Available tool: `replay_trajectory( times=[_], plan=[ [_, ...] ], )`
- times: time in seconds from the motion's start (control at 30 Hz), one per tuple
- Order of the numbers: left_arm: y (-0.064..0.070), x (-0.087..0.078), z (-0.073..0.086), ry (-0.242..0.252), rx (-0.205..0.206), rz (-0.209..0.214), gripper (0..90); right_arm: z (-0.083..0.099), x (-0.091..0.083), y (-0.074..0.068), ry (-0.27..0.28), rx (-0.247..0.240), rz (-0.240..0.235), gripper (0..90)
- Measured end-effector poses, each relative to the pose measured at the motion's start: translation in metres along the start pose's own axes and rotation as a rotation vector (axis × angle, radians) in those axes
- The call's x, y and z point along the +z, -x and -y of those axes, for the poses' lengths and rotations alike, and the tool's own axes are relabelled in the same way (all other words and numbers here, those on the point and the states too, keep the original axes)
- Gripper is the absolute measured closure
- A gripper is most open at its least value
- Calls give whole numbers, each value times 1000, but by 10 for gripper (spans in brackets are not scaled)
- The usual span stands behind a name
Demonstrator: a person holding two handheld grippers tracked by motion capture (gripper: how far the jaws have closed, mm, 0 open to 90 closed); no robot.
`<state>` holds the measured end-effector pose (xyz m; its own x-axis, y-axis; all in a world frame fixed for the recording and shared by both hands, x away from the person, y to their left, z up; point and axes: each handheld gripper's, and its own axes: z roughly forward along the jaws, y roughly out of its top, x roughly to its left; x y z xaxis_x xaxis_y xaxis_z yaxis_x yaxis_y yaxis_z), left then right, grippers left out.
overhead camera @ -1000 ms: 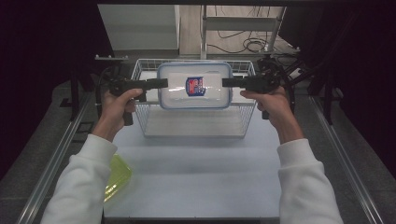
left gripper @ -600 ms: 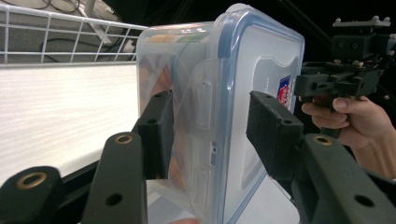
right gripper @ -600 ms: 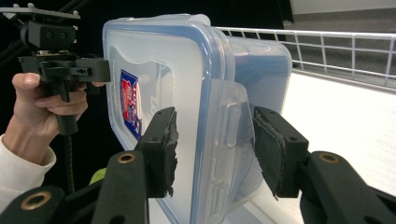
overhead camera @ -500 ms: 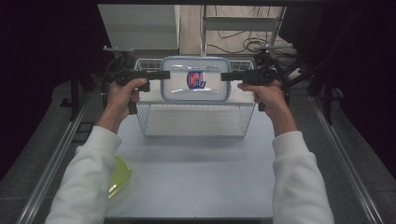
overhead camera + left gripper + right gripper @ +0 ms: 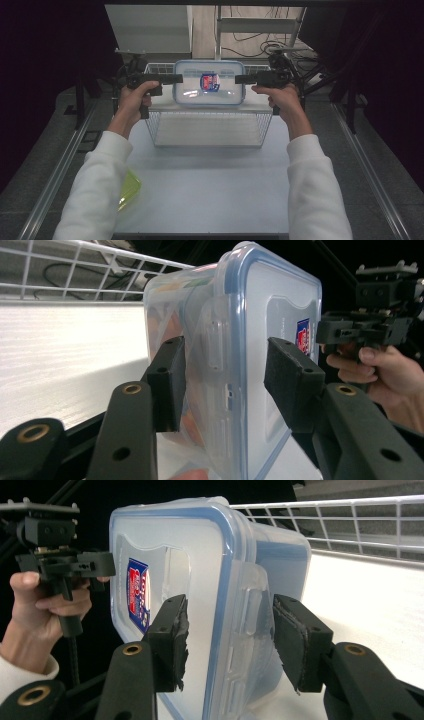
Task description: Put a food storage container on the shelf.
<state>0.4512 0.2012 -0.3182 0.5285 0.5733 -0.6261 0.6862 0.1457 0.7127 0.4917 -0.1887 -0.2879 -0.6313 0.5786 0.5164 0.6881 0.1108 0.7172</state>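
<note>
A clear rectangular plastic food container with a blue-rimmed snap lid and a red-blue label (image 5: pixel 209 89) is held in the upper centre of the high view, above the far part of a white wire basket (image 5: pixel 208 128) that stands on the white table (image 5: pixel 210 190). The left gripper (image 5: pixel 176 79) meets its left short end, the right gripper (image 5: pixel 241 79) its right short end — one side each.

In the left gripper view the black pads (image 5: pixel 167 382) are set to either side of the container's end latch; the near pad looks pressed to the wall, while a thin gap may remain at the other pad, so a firm clamp is likely but cannot be confirmed. In the right gripper view the worn pads (image 5: pixel 175 640) straddle the opposite latch with some space visible, so the hold there seems loose or only partly closed.

Step judged: a two-handed carry of the container over the basket, either a lift-out or a lowering-in — direction cannot be told. The next move calls for both grippers to be kept level and moved together, with squeeze kept even so the smooth box is not slipped or tilted. A yellow-green plastic item (image 5: pixel 129 189) lies at the lower left table edge, well apart.
</note>
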Motion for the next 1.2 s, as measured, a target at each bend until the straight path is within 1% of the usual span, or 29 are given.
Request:
replay_trajectory(
  times=[0.03,0.13,0.17,0.2,0.23,0.33,0.43,0.5,0.57,0.6,0.63,0.67,0.73,0.77,0.87,0.93,0.97,1.0,1.03,1.07,1.1,1.13,1.17,1.2],
  plan=[
    [-1,1,-1,2,-10,1,526,-1,1,1,1,18,1,493],
    [-7,3,-3,4,-40,4,526,-5,4,1,-8,44,30,484],
    [-8,4,-3,5,-46,4,526,-6,5,1,-10,59,43,482],
    [-10,6,-4,10,-63,5,525,-7,6,1,-12,70,49,481],
    [-12,7,-5,8,-66,5,524,-8,7,1,-15,84,60,481],
    [-16,11,-7,3,-84,2,514,-9,9,4,-4,121,67,479],
    [-20,13,-8,10,-106,3,507,-9,12,7,15,161,87,474],
    [-22,16,-9,20,-116,-9,503,-9,14,9,22,191,93,472],
    [-23,18,-9,27,-122,-32,499,-8,17,10,24,203,104,467],
    [-24,20,-8,25,-115,-63,496,-8,18,10,24,203,114,472],
    [-24,20,-7,36,-114,-57,515,-8,19,9,21,192,154,498],
    [-25,21,-7,42,-114,-61,518,-8,20,9,28,194,154,502],
    [-24,22,-6,45,-112,-69,493,-6,21,9,47,193,159,496],
    [-24,22,-6,47,-111,-73,468,-6,21,8,51,193,161,479],
    [-20,21,-4,54,-91,-92,413,-5,21,5,45,172,163,411],
    [-13,17,-2,69,-58,-87,392,-5,16,1,73,149,152,408],
    [-11,16,-1,72,-44,-88,383,-4,11,-2,96,128,144,406],
    [-5,13,1,84,-21,-85,377,-4,9,-3,103,118,140,405],
    [-1,11,2,89,-11,-82,362,-3,5,-7,115,89,121,402],
    [6,9,5,97,7,-86,343,-2,2,-9,117,74,115,399],
    [12,6,8,99,28,-95,320,0,-2,-13,122,47,114,397],
    [12,6,8,99,28,-95,313,0,-2,-13,122,47,114,397],
    [25,1,16,95,86,-111,301,7,-9,-22,115,-17,121,392],
    [30,-1,19,93,101,-112,291,9,-11,-25,107,-39,128,391]
  ],
)
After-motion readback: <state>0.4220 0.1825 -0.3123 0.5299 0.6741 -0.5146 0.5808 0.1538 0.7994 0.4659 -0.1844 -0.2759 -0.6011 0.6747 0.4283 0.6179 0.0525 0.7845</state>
